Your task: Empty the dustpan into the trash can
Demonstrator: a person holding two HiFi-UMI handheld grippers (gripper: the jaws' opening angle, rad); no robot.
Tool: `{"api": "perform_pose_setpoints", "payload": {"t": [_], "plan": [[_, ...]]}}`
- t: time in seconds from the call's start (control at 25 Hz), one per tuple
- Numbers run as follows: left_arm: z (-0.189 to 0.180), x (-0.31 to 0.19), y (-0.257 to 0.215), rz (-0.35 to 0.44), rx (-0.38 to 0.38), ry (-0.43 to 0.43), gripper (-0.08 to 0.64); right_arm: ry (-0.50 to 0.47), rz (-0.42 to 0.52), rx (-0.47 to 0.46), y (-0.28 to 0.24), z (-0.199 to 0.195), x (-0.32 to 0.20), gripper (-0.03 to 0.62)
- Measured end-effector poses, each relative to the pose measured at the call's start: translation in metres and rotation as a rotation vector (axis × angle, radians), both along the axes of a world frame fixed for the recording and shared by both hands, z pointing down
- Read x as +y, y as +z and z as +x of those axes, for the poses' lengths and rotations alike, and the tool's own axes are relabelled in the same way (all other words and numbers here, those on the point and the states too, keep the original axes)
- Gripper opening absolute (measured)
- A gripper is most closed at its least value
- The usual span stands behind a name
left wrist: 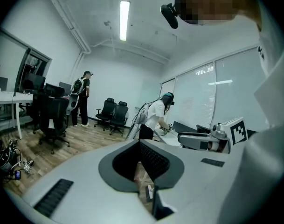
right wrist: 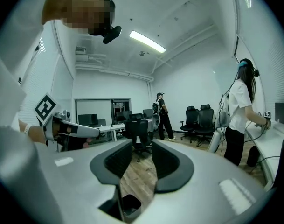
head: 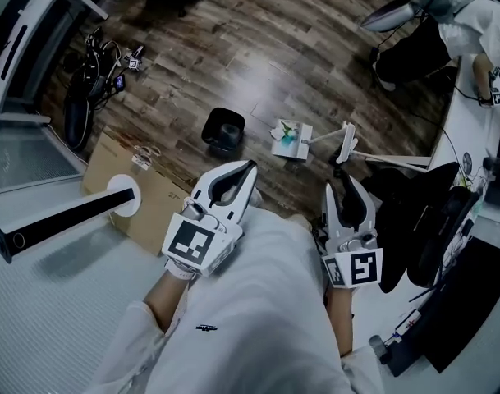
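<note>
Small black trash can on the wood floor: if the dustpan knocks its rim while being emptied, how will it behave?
The trash can looks small and thin-walled, so it is probably light and likely to slide on the glossy wood floor. It stands upright and alone, with nothing bracing it, so a knock at the rim might tip it.

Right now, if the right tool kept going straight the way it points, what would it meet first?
Nothing near. The right tool, jaws open, looks over wooden floor at a black office chair across the room. The trash can sits below that line, so it would likely pass over it; depth unclear.
</note>
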State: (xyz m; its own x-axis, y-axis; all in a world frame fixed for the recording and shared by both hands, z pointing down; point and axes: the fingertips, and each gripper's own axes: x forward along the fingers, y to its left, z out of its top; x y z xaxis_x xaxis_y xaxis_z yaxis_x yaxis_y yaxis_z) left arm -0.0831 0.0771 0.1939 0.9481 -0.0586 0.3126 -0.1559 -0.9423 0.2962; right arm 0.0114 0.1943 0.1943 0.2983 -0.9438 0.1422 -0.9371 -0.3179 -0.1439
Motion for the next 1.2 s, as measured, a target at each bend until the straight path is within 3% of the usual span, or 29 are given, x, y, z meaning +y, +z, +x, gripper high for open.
{"api": "perform_pose_setpoints", "payload": {"t": [0.28, 0.64, 1.0, 1.2], "plan": [[0.014, -0.029, 0.023, -0.049, -0.026, 0.071, 0.006, 0.065, -0.054, -0.015, 0.015, 0.013, -0.027, 0.137], [0.051, -0.023, 0.050, -0.084, -0.072, 0.112, 0.007, 0.070, -0.132, -0.131, 0.057, 0.034, -0.032, 0.137], [0.097, -0.008, 0.082, -0.082, -0.150, 0.161, 0.006, 0.205, -0.185, -0.175, 0.096, 0.085, -0.016, 0.172], [0.116, -0.004, 0.100, -0.083, -0.206, 0.184, 0.006, 0.247, -0.206, -0.213, 0.125, 0.113, -0.016, 0.226]]}}
